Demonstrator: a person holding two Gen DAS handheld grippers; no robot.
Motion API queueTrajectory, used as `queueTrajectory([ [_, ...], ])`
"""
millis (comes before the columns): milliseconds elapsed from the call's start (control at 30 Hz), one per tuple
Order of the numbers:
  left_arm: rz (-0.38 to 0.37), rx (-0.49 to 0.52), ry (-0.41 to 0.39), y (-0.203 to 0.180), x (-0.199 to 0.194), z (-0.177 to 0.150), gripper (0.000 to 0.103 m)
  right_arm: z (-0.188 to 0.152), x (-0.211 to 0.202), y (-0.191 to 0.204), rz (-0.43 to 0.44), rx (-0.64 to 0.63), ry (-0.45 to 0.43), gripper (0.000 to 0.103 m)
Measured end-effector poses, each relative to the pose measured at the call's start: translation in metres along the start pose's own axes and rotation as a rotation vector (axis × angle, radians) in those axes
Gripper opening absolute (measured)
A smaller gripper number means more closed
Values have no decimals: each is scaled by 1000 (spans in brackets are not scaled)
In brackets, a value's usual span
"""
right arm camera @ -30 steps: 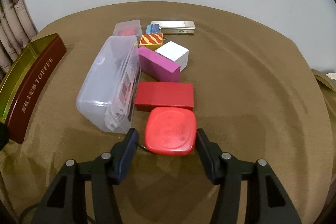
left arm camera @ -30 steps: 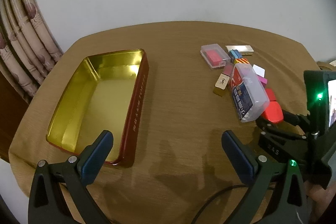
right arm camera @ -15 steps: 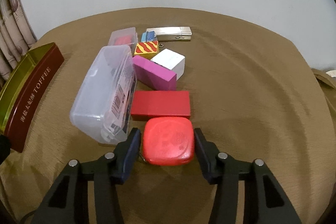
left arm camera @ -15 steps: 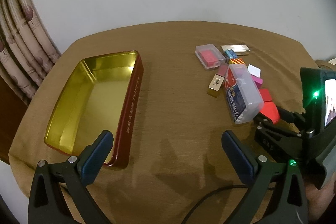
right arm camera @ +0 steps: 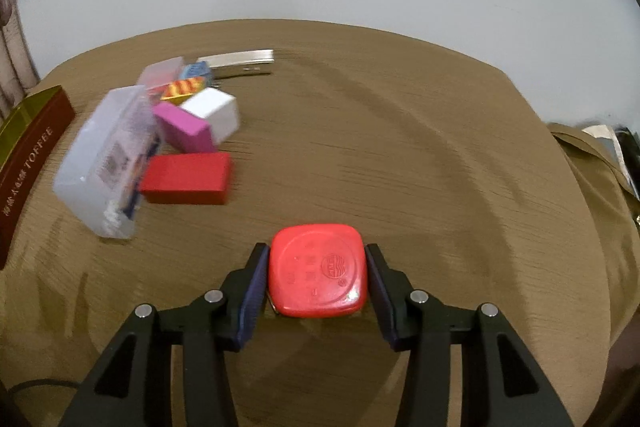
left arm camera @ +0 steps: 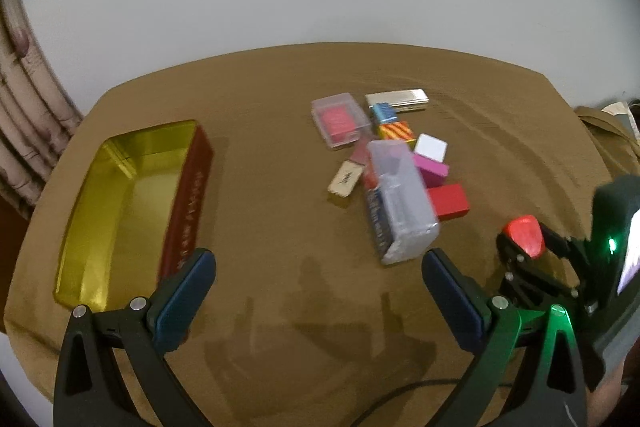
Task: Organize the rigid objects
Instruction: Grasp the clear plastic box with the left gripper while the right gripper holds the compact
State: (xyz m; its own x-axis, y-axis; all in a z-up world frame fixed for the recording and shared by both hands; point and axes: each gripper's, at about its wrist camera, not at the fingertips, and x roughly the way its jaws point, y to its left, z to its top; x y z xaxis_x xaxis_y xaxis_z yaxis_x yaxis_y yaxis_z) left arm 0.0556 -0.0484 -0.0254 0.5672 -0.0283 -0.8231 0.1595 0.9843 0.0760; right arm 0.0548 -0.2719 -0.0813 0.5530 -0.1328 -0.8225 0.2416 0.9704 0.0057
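Right hand-held gripper (right arm camera: 316, 279) clenched on red case (right arm camera: 318, 271), both blue pads flat against its sides, case off the pile and clear of red block (right arm camera: 186, 177); seen from the left wrist view as a red wedge (left arm camera: 524, 235) in black jaws, above the table (left arm camera: 260, 147). Left hand-held gripper (left arm camera: 318, 291) released, fingers wide apart, nothing between them, hovering over bare brown cloth. Gold tin (left arm camera: 120, 195) lying open at the left, well apart from the pile; "TOFFEE" lettered on its maroon side (right arm camera: 28, 163). Pile toward the right: clear box (left arm camera: 400, 195) nearest, touching red block and pink block (left arm camera: 432, 169); white cube (left arm camera: 431, 147) just beyond; striped block (left arm camera: 396, 130), blue block (left arm camera: 385, 111), silver bar (left arm camera: 398, 99) and small clear box (left arm camera: 339, 119) at the far end; tan tile (left arm camera: 346, 179) just left of the clear box.
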Motion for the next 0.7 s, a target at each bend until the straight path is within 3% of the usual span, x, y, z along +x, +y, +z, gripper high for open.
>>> queueTrajectory([
  [267,-46,-42,86,-18,35,24,99,-9,-1,-16,-3,12,-47,48],
  [533,-68,-84,175,-25,68,34,70,-10,-2,-17,13,27,-54,49],
  [700,-74,-82,182,-27,74,33,55,-10,-2,-17,18,31,-54,49],
])
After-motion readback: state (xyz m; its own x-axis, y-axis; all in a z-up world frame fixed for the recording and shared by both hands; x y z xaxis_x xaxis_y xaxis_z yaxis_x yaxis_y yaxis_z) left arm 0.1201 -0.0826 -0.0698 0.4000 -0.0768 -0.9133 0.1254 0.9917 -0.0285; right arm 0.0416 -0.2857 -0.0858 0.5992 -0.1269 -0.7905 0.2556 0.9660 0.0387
